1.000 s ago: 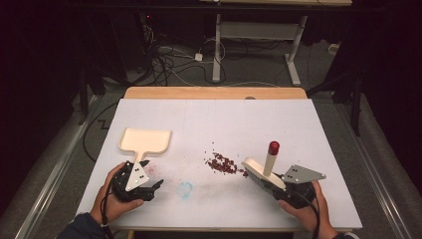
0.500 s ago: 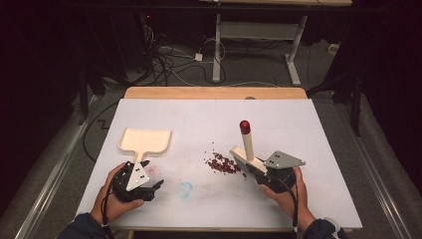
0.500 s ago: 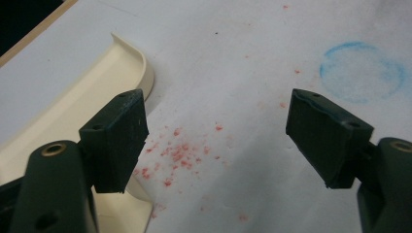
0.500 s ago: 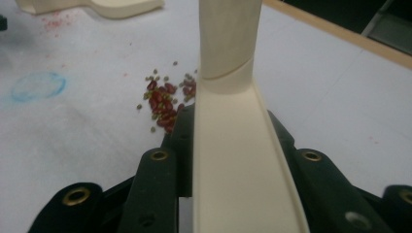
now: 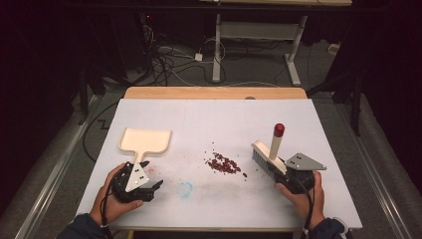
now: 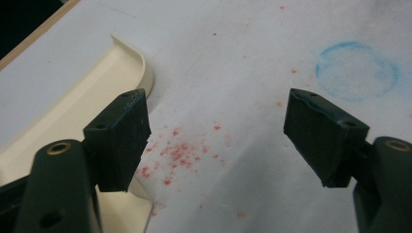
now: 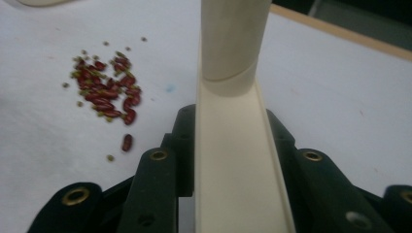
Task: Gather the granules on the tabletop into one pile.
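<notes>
A cream dustpan lies on the white table at the left, its handle pointing at my left gripper. That gripper is open; its jaws have just been closing a little, with stained table between them and the dustpan under the left jaw. A small heap of red beans sits mid-table. To their right my right gripper is shut on a cream brush, whose red-tipped handle stands up and whose bristles rest on the table. In the right gripper view the brush rises between the jaws, with the beans at left.
A faint blue ring and red stains mark the table's white cover near the left gripper. The wooden table edge runs along the back, with cables and desk legs on the floor beyond.
The right gripper swung the brush left towards the beans, then back to the right, where its handle now stands more upright. The left gripper has stayed put.
</notes>
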Demonstrator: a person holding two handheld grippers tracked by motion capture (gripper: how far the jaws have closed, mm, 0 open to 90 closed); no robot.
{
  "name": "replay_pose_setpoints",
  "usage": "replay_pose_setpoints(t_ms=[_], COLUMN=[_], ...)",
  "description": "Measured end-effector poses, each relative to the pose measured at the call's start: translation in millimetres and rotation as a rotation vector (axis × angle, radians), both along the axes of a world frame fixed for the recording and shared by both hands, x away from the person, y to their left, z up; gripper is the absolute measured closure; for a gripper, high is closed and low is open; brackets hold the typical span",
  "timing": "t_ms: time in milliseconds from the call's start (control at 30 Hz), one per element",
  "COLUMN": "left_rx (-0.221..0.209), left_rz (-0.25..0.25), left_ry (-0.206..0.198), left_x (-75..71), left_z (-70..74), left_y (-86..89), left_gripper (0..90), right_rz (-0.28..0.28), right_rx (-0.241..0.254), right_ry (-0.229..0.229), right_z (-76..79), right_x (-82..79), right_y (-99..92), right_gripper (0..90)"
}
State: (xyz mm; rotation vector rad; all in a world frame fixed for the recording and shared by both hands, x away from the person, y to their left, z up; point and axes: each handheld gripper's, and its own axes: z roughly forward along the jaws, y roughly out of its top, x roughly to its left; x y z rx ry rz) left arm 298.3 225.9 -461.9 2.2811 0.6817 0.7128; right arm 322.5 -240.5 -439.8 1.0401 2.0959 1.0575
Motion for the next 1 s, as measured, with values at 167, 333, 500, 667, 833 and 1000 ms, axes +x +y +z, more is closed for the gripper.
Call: replay_pose_setpoints(t_ms=[167,333,500,667,833,1000], left_rx=[-0.003,-0.046,-0.069,-0.063,-0.064,-0.063], left_rz=[-0.001,0.018,0.014,-0.012,-0.023,-0.017], left_ry=[0.008,0.016,0.009,0.018,0.021,0.021], left_x=[0.5,1.0,-0.3,-0.9,0.0,0.4], left_z=[-0.8,2.2,4.9,3.3,1.6,1.2], left_y=[-1.5,-2.0,-5.3,-6.6,-5.7,-4.6], left_gripper=[24.4,24.5,24.4,24.4,24.4,24.4], right_rz=[0.000,-0.008,-0.125,-0.161,-0.156,-0.133], right_rx=[-0.021,-0.080,-0.047,-0.030,0.007,0.037], right_ry=[0.040,0.071,0.064,-0.017,-0.074,-0.094], right_z=[1.5,1.4,-2.7,-9.6,-13.9,-4.8], right_x=[-1.2,-6.5,-2.7,2.8,7.9,11.0], right_y=[5.1,33.3,67.2,95.2,112.5,114.3], right_gripper=[67.7,67.6,67.6,67.7,67.8,67.8])
